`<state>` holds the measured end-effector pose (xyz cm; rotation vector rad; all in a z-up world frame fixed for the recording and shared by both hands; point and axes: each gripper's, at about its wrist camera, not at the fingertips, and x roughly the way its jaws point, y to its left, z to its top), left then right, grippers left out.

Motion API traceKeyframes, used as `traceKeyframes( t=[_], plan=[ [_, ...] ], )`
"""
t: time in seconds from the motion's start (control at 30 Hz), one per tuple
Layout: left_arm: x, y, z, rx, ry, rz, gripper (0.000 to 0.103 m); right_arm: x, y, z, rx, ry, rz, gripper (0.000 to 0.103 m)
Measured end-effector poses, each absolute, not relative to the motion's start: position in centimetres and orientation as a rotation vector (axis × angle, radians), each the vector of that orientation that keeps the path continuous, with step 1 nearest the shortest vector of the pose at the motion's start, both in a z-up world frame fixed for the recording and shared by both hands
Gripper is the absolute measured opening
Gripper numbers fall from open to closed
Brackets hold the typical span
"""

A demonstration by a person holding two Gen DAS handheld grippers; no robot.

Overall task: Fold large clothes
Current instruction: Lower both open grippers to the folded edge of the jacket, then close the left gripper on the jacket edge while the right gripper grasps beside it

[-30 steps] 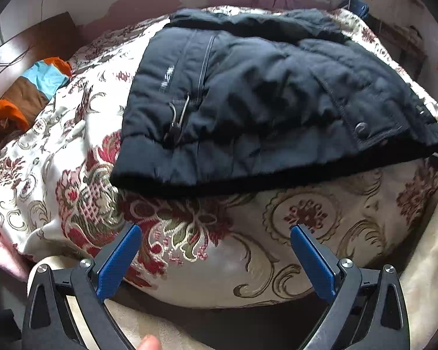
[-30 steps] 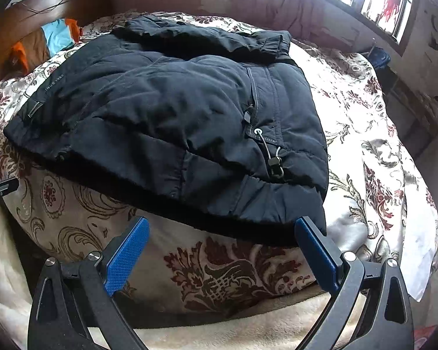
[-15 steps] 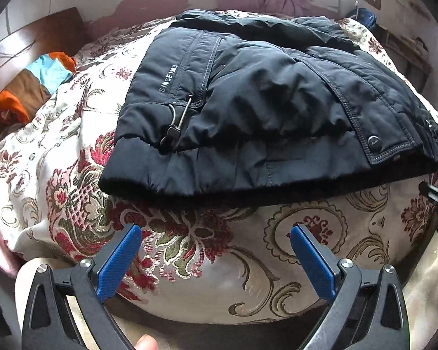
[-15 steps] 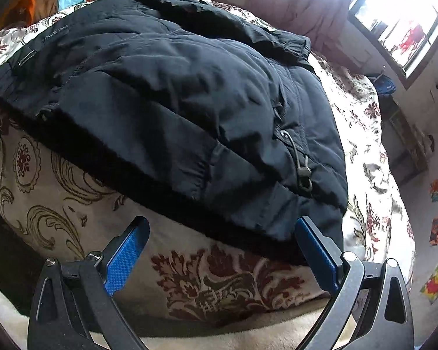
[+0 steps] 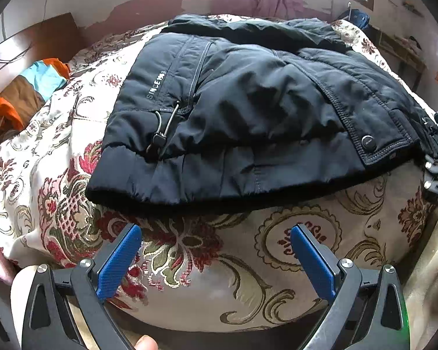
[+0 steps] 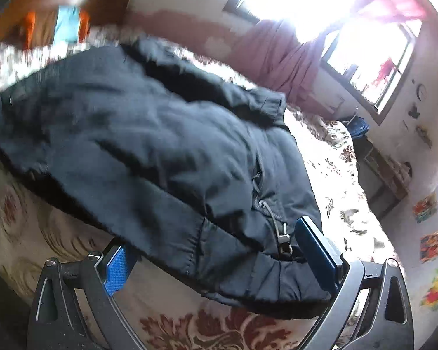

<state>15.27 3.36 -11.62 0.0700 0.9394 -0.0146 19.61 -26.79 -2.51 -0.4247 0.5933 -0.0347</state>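
Note:
A black padded jacket (image 5: 248, 116) lies folded on a floral bedspread (image 5: 189, 277), its hem toward me. A drawcord toggle (image 5: 159, 140) hangs near its left hem corner. My left gripper (image 5: 214, 233) is open, a little short of the hem, with only bedspread between its blue pads. The right wrist view is blurred by motion. There my right gripper (image 6: 216, 250) is open and straddles the jacket (image 6: 160, 151) at its near right hem corner. One pad (image 6: 116, 268) is at the hem's edge. The other pad (image 6: 315, 250) is beside a drawcord toggle (image 6: 283, 237).
Orange, blue and brown clothes (image 5: 29, 93) lie by a wooden headboard (image 5: 29, 46) at the far left. A pink curtain (image 6: 283, 58) and a bright window (image 6: 365, 43) are behind the bed. A low wooden shelf (image 6: 385, 175) stands right of the bed. A fingertip (image 5: 144, 344) shows below.
My right gripper has pushed forward and tilted, so the jacket's right hem corner now sits between its open pads. My left gripper has edged closer to the hem.

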Motion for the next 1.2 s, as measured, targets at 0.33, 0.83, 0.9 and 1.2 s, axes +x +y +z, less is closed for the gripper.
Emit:
traceKeyframes(
  t=[0.33,0.83,0.9,1.2],
  plan=[
    [14.3,2.6,-10.7,0.102,0.886,-0.053,0.102,19.0,-27.8,-2.3,-0.356,0.530,-0.012,0.098],
    [17.2,0.6,-13.8,0.356,0.901,0.118,0.102,20.0,-28.9,-2.3,-0.266,0.492,0.012,0.098],
    [17.2,0.5,-13.8,0.381,0.882,0.145,0.102,20.0,-28.9,-2.4,-0.263,0.494,0.012,0.098],
    [16.1,0.2,-12.3,0.467,0.746,0.242,0.102,20.1,-29.0,-2.3,-0.253,0.489,0.006,0.098]
  ],
)
